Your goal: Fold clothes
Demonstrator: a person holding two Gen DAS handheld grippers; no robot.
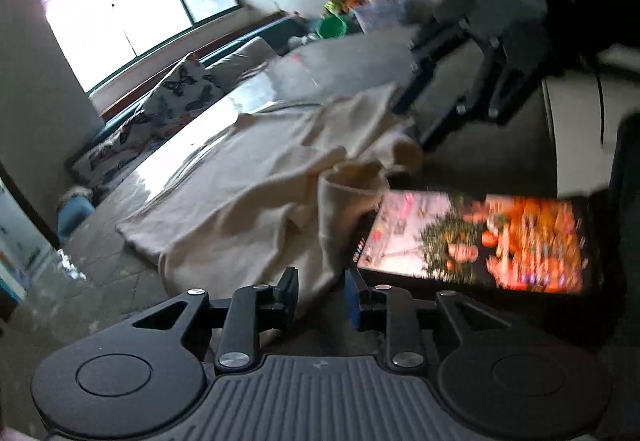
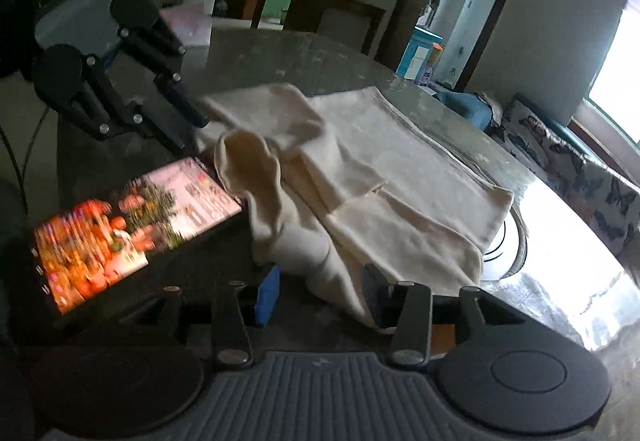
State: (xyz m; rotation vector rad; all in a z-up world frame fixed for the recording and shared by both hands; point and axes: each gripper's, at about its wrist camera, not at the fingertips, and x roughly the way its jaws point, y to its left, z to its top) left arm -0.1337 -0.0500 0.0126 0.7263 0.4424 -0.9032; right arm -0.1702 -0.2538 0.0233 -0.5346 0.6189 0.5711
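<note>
1. I see one cream garment (image 2: 360,177) spread across the dark table (image 2: 280,53), its body lying fairly flat toward the window side and one sleeve bunched into a raised loop near the tablet (image 2: 132,225). I judge the flat part is laid out so it can be folded over, while the bunched sleeve needs sorting first.
2. My left gripper (image 1: 322,291) sits low at the near hem, jaws apart with a narrow gap; cloth lies just ahead of the tips, but the pads are not pressing on it.
3. My right gripper (image 2: 320,291) has its jaws standing wider, one on each side of the drooping sleeve end; the fabric hangs between them, unclamped as far as I can tell.
4. I read both tools as angled downward at opposite edges so each can pinch a corner for one fold.
5. Count: one garment, two grippers, one lit tablet lying flat beside the cloth, one butterfly-print cushion (image 1: 188,89) by the window (image 1: 132,9).
</note>
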